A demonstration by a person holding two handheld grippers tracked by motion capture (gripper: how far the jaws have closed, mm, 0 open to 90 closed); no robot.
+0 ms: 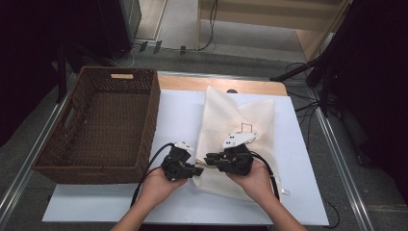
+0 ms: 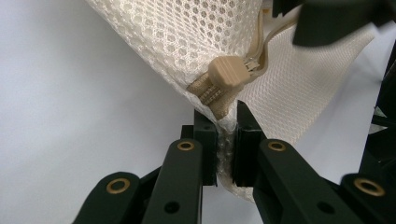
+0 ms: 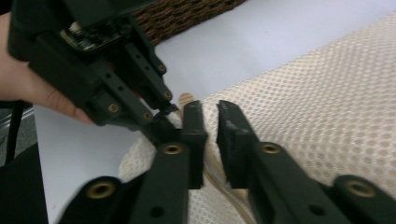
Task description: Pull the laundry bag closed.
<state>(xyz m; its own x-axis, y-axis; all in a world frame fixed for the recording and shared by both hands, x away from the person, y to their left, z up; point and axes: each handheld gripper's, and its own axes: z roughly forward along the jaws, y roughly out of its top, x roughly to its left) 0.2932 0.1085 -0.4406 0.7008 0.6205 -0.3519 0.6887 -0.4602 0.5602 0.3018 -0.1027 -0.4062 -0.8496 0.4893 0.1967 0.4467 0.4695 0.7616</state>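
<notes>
- The mesh bag (image 1: 239, 126) is cream-white, of fine honeycomb netting, and lies flat and lengthwise on the white sheet of the tabletop (image 1: 298, 159), just right of the basket (image 1: 106, 125).
- Its near corner is bunched and pinched.
- A tan cord stopper (image 2: 229, 72) sits at that corner on a ribbed tan band, with pale drawstrings (image 2: 259, 46) running from it across the netting.

mesh bag (image 2: 196, 42) runs off the top edge in the left gripper view, its pinched corner tucked out of sight between the left tool (image 2: 227, 140) pads, right tool (image 3: 210, 135) close-up pretty blurry, drawstring (image 3: 219, 179) under it disappears off the bottom, basket (image 3: 187, 16) cropped at the top
</notes>
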